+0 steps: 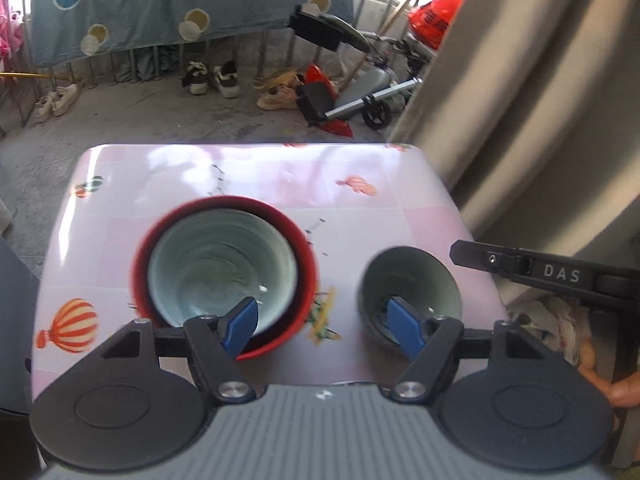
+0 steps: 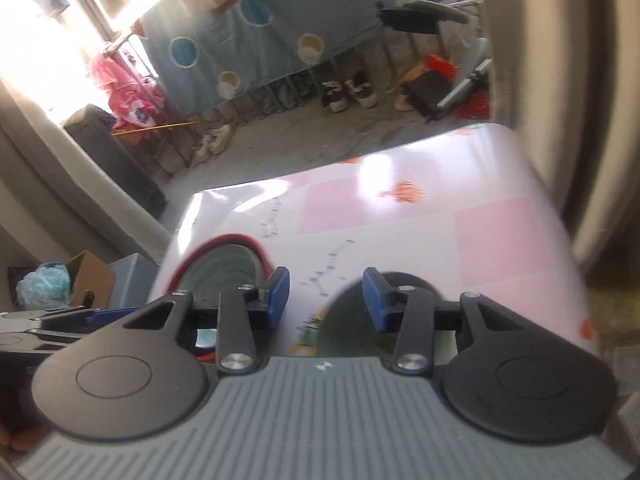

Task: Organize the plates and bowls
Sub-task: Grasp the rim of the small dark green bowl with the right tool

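A pale green bowl (image 1: 222,268) sits nested inside a red bowl (image 1: 308,280) at the middle of the pink table (image 1: 240,176). A smaller dark green bowl (image 1: 412,280) stands to its right. My left gripper (image 1: 324,324) is open and empty, hovering above the gap between the two. My right gripper (image 2: 325,300) is open and empty over the table; its right fingertip (image 2: 374,300) is above the small green bowl (image 2: 344,320), and the nested bowls (image 2: 224,264) lie at its left. The right gripper's finger also shows in the left wrist view (image 1: 540,272).
The table's far edge (image 1: 248,146) drops to a concrete floor with shoes (image 1: 212,76) and a scooter (image 1: 360,92). A beige curtain (image 1: 540,100) hangs close on the right. Boxes and a bag (image 2: 64,280) lie left of the table.
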### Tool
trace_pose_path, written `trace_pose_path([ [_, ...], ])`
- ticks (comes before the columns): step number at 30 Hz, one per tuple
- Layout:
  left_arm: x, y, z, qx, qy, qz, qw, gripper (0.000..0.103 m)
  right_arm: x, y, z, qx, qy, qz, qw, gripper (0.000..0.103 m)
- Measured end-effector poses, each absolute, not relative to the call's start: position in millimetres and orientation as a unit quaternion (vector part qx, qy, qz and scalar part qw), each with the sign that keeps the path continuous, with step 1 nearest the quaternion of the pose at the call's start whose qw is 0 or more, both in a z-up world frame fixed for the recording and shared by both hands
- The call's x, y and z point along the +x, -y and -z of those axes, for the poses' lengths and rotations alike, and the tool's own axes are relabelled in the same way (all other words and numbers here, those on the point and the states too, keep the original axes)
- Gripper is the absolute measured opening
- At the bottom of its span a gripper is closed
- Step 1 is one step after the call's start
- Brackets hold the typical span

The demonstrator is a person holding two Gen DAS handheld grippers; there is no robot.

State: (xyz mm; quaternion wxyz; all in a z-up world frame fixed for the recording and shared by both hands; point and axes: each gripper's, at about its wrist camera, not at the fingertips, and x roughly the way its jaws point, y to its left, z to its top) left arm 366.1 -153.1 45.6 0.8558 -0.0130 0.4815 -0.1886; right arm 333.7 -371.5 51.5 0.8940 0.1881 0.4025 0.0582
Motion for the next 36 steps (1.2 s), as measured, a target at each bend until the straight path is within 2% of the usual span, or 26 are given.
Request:
trace_pose_path([
  [3,366.0,180.2,-32.3,0.005,-0.490,0.197,0.849,0.065,319.2,396.6,-36.1,0.194,-0.412,-0.034,0.890,0.040],
  [5,367.2,196.4,-22.0,0.015,-0.500,0.201,0.843,0.055,312.8,408.6,-25.2,0.201,-0.418,-0.025,0.886,0.039],
  [7,371.8,210.1,-12.2,0.021,-0.510,0.203,0.835,0.052,310.1,416.1,-13.8,0.209,-0.424,-0.021,0.881,0.038],
  [11,381.7,231.9,2.4,0.039,-0.524,0.197,0.828,0.037,309.2,419.7,9.3,0.225,-0.438,-0.023,0.870,0.036],
  [17,388.2,244.4,18.3,0.045,-0.544,0.169,0.821,0.018,316.2,418.0,36.8,0.245,-0.456,-0.025,0.855,0.020],
  [21,391.4,253.5,23.7,0.048,-0.546,0.168,0.819,0.018,315.9,422.4,50.2,0.253,-0.463,-0.027,0.849,0.012],
  [27,381.5,258.5,21.3,0.052,-0.543,0.171,0.821,0.018,318.0,423.2,51.2,0.258,-0.461,-0.038,0.848,0.012],
  [30,379.2,252.0,13.6,0.047,-0.532,0.163,0.830,0.025,319.6,422.7,49.5,0.254,-0.462,-0.040,0.849,0.012],
  [32,381.5,247.5,11.1,0.044,-0.528,0.149,0.835,0.040,321.9,423.3,49.0,0.251,-0.462,-0.042,0.849,0.012],
  [34,385.8,244.0,11.4,0.039,-0.530,0.134,0.837,0.046,321.4,425.3,48.8,0.251,-0.462,-0.043,0.850,0.012],
  [36,390.5,244.2,15.6,0.042,-0.537,0.122,0.834,0.047,319.9,425.9,48.9,0.252,-0.461,-0.043,0.850,0.012],
])
